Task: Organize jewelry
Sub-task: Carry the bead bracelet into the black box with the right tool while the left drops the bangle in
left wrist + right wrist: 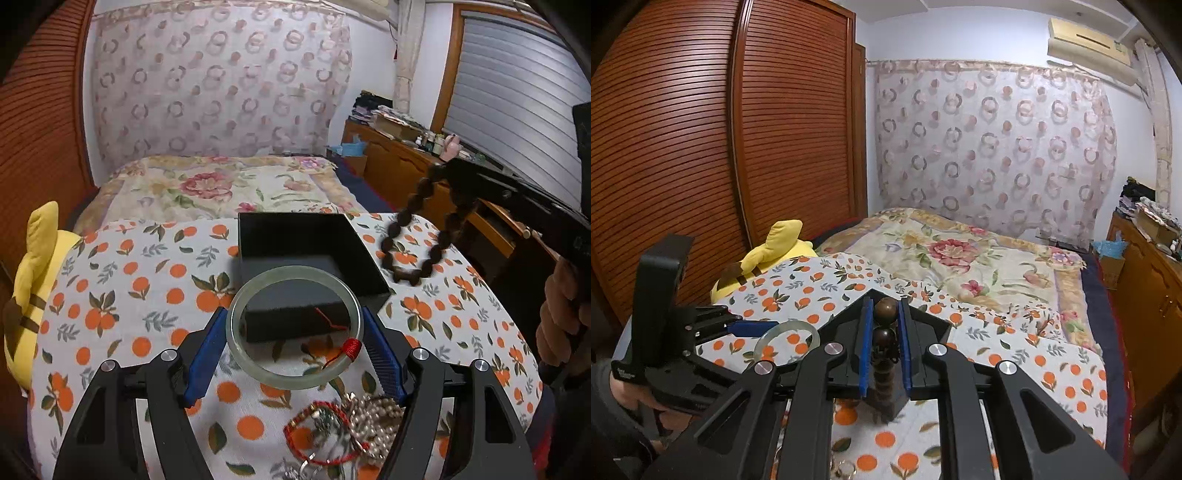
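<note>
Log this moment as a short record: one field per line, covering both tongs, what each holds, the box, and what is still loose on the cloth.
left tongs: shut on the jade bangle, held level in front of the box
right tongs: shut on the dark bead bracelet, loop hanging down
black box: open, on the orange-print cloth; no jewelry visible inside
loose jewelry pile: red cord bracelet and pearl strand, on the cloth below the left tongs
yellow plush toy: at the cloth's left edge

yellow plush toy (768,254), floral bedspread (218,188), wooden wardrobe (701,147)
</note>
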`<state>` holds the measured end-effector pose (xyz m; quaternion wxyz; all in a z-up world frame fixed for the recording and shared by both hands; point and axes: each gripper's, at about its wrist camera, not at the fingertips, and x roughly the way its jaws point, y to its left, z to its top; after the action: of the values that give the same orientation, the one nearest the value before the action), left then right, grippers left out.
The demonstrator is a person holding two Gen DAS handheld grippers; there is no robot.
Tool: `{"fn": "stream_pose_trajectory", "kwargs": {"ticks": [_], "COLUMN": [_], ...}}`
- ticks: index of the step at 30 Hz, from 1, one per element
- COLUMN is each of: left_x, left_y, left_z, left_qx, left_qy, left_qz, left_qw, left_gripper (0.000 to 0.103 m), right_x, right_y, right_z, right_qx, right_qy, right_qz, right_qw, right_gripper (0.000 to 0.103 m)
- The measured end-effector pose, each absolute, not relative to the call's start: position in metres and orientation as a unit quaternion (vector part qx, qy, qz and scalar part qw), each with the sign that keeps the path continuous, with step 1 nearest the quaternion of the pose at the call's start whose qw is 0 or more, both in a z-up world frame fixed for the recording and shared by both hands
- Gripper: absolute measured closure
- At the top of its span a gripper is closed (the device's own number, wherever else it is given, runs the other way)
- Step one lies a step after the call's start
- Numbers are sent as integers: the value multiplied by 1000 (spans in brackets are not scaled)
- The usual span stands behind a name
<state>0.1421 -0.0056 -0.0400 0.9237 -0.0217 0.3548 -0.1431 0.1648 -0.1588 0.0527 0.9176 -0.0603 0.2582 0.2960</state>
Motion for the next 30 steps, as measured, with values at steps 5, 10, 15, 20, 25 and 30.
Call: {"fn": "stream_pose_trajectory", "kwargs": {"ticks": [5,10,15,20,25,30], "left_x": [154,171,185,198,208,218], "left_y": [-4,-6,-11,-20,-29,-40], "left_z": [-40,-43,-45,-48,-51,-56], "left_qx": [-21,-17,-13,-8,3,25], "left_qy": [353,356,358,366,371,378], "left_qz": [-139,-134,-133,-132,-128,-118], "left_qw": [925,925,924,921,920,918], "left_gripper": [34,34,34,34,34,33], "right_x": [193,216,224,227,218,204], "right_y": [-148,-139,-137,-150,-166,-181], "right_z": [36,8,-9,-8,-3,-3], "right_qx": [-48,-36,-22,2,4,8], "right_qy": [294,345,366,365,357,351], "right_qz": [304,308,309,308,299,291], "right_qw": [905,886,878,878,885,890], "right_gripper": [88,88,88,72,72,72]}}
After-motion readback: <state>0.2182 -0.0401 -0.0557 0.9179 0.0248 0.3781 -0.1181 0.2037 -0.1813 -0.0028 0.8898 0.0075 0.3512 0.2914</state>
